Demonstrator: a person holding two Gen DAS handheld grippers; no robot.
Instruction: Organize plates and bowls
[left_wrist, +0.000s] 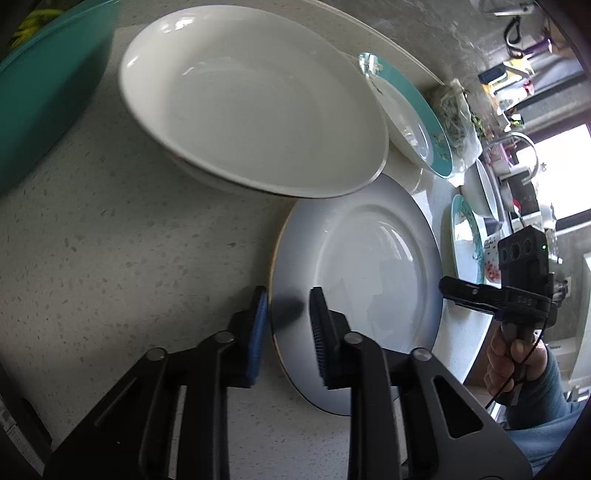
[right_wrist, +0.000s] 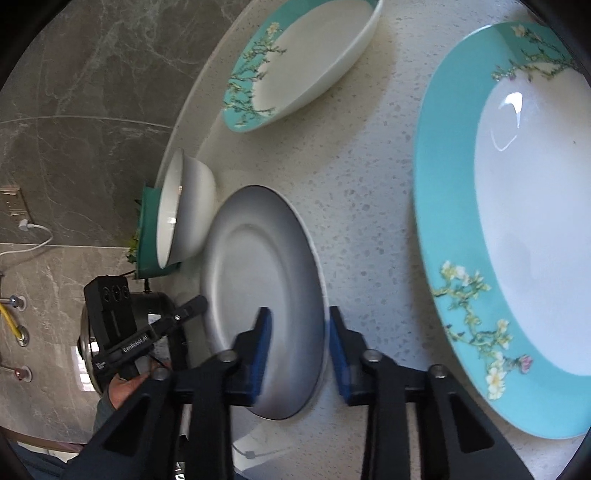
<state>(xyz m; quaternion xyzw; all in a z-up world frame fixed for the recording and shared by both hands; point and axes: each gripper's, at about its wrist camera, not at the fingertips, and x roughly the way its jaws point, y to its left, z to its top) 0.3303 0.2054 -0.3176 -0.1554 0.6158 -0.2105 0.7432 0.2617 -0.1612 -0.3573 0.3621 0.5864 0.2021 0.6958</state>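
A pale speckled stone bench (left_wrist: 110, 229) carries the dishes, with grey marbled wall tiles behind it. The landmark is the one plain white plate (left_wrist: 354, 273), lying flat near the bench's edge. Both grippers bite its rim from opposite sides: the left gripper (left_wrist: 288, 332) has one pad outside the rim and one on the plate's face, pinching the edge, and the right gripper (right_wrist: 299, 347) straddles the opposite rim the same way, its blue pads close on either side of the edge. Each gripper is held by a hand; the right hand (left_wrist: 513, 362) shows below its handle in the left view. Beyond the plate, overhanging its far rim, sits one wide white bowl (left_wrist: 251, 110), stacked on something white beneath. Three dishes with teal, flowered rims are visible: a large plate (right_wrist: 517, 221) just beside the white plate, a deeper one (right_wrist: 295, 62) farther off, and a third (left_wrist: 467, 236) seen edge-on. One teal basin (left_wrist: 40, 110) stands past the bowl.
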